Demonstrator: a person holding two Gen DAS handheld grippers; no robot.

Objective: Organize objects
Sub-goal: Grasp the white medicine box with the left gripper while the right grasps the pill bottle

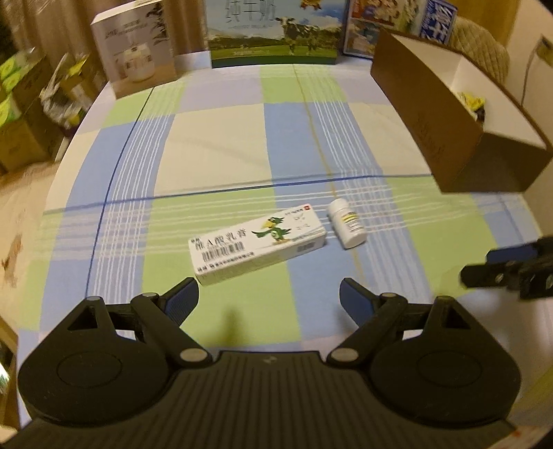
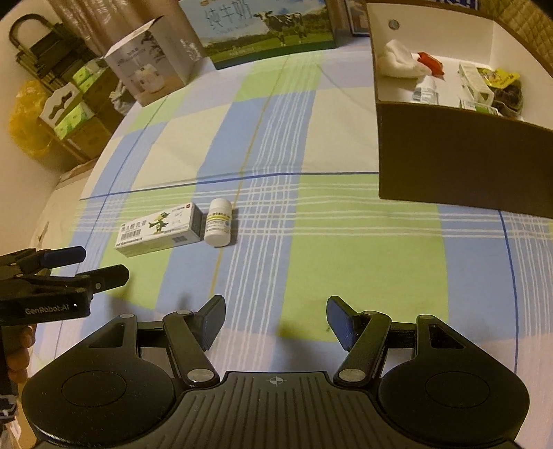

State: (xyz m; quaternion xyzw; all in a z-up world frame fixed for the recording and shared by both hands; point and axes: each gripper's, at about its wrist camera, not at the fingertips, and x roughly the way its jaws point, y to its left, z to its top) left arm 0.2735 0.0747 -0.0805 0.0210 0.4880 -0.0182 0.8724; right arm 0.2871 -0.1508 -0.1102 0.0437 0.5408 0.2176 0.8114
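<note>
A white carton with a green bird picture point(image 1: 259, 241) point(image 2: 159, 229) lies flat on the checked tablecloth. Just right of it lies a small white pill bottle point(image 1: 346, 223) point(image 2: 219, 222) on its side. My left gripper point(image 1: 269, 293) hovers open right before the carton, nothing between its fingers. My right gripper point(image 2: 274, 317) is open too, empty, nearer the table's front and to the right of both objects. In the right wrist view the left gripper point(image 2: 103, 264) comes in from the left edge; in the left wrist view the right gripper point(image 1: 478, 267) shows at the right edge.
A brown box with a white inside point(image 2: 449, 162) point(image 1: 459, 138) stands at the right, holding several packets and a white cloth. Printed cartons point(image 1: 138, 58) point(image 1: 276, 31) line the far edge. Boxes and bags point(image 2: 62, 114) sit beyond the table's left side.
</note>
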